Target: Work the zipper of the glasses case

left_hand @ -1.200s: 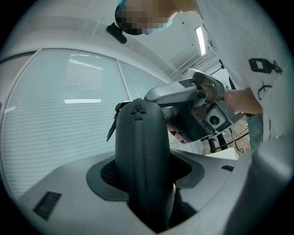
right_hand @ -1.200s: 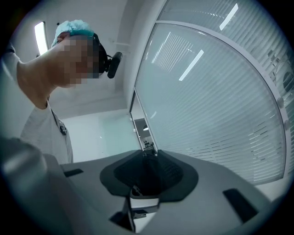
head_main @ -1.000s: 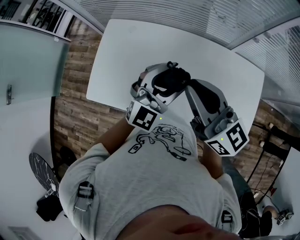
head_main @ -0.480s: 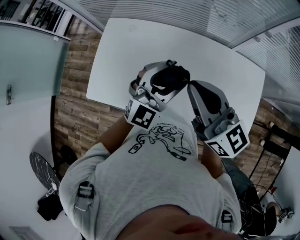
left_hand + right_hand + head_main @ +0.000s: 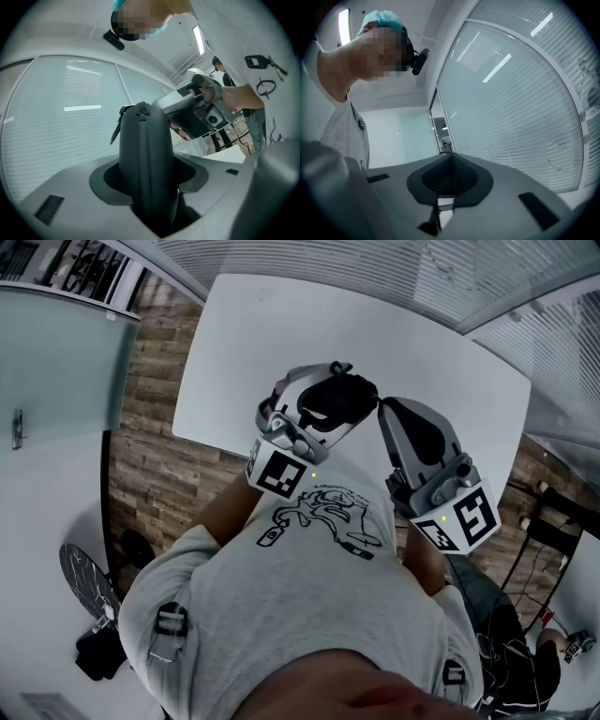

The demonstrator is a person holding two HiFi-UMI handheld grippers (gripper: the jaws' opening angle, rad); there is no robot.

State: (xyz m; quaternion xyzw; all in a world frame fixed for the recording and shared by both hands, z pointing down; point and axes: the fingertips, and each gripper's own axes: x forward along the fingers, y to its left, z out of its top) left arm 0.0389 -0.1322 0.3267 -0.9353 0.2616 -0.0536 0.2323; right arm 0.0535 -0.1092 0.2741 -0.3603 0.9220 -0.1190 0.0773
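Note:
I hold the black glasses case [image 5: 342,395] above the white table, my left gripper [image 5: 323,409] shut on its body. In the left gripper view the case [image 5: 143,140] stands upright between the jaws. Its zipper pull [image 5: 117,127] hangs loose off the top left. My right gripper [image 5: 379,409] is shut, and its tip meets the case's right end. It reaches in from the right [image 5: 180,101] in the left gripper view. The right gripper view shows jaws [image 5: 450,159] pressed together and no case. A thin dark sliver sits low between them; I cannot tell what it is.
The white table [image 5: 422,343] lies below and beyond both grippers, with wood floor [image 5: 150,456] at its left edge. A glass partition [image 5: 56,362] stands at far left and slatted blinds [image 5: 525,277] run along the back. My torso fills the lower frame.
The right gripper's jaws have come together at the case's right end and it has edged slightly right. The left gripper with the case has drifted a little left.

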